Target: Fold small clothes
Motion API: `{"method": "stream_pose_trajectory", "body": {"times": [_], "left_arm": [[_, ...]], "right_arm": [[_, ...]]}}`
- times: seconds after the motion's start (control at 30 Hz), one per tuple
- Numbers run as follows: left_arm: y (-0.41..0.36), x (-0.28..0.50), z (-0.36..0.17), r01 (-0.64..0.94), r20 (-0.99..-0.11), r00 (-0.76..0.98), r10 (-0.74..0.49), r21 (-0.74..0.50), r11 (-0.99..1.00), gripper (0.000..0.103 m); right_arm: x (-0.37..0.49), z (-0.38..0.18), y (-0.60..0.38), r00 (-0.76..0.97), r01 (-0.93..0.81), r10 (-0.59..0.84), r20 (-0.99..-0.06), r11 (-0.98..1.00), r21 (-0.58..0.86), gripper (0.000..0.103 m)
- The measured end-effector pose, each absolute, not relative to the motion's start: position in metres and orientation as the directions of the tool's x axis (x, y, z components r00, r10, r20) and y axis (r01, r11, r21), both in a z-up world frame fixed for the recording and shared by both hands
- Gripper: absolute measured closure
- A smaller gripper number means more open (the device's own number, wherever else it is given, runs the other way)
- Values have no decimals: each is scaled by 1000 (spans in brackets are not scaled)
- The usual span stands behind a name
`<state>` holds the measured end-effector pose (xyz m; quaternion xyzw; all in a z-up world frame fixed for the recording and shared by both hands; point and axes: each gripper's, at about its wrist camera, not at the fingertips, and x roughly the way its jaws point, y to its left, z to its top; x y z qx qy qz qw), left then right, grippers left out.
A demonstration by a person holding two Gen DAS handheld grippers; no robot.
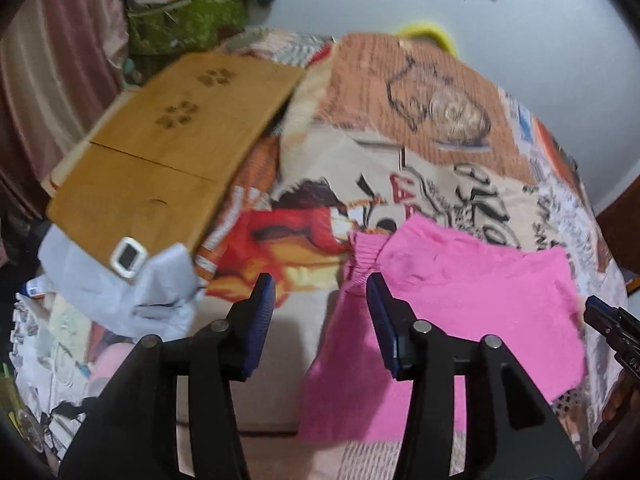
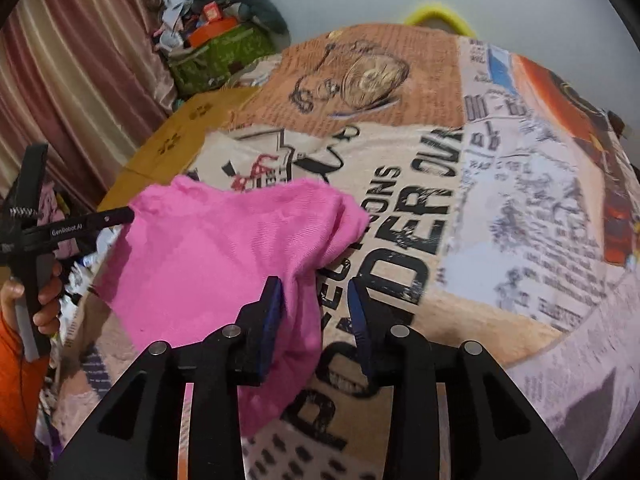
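A small pink knitted garment lies spread on the printed blanket, with its ribbed hem towards the left. My left gripper hovers at that left edge with its jaws apart; the cloth's edge sits just inside the right finger and is not pinched. In the right wrist view the pink garment lies rumpled, one corner running between the fingers of my right gripper, whose pads stand apart and clear of it. The left gripper shows at the garment's far side, held by a hand.
A wooden board with paw prints lies at the blanket's left, a small white device and grey cloth at its near end. Clutter and a green bag stand by the curtain. A yellow object peeks over the far edge.
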<state>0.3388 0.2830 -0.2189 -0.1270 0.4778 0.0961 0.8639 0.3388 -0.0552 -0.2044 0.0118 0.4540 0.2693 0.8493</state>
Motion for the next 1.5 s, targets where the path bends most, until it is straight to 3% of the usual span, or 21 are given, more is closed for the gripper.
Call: {"method": "stream_pose_trajectory", "body": {"times": [0.13,0.3,0.57,1.0,1.07,1.13,1.3,1.5], "left_arm": [[282,309,-181,-277,-809,586,41,-152,949,56],[257,282,-161,-226,-787,616,40,-128,966,51],[221,300,-187,-162,-818,574,30,-77,984,51],[231,384,-263,-218,-875,478,78,-31,976,51],[239,389,-272,-232,-881,467,72,-44,972,43],[246,388,-276,-246,-878,474,63,-64,967,38],[258,381,-266,-298,-863,495,97,-64,952,38],[260,349,-241,-291,-842,533,88,-85,953,38]], "right_arm": [[319,-170,-61,490,-468,499,-715,842,267,71],[298,-149,-51,508,-519,523,-684,820,242,61],[308,-169,-12,445,-576,543,-712,783,236,60],[373,-227,18,374,-586,473,-798,787,191,54],[376,-233,15,369,-596,474,-799,781,188,54],[375,-234,9,373,-607,489,-788,771,191,54],[370,-226,-2,456,-572,411,-789,815,93,54],[347,-205,-10,449,-598,466,-762,791,131,54]]}}
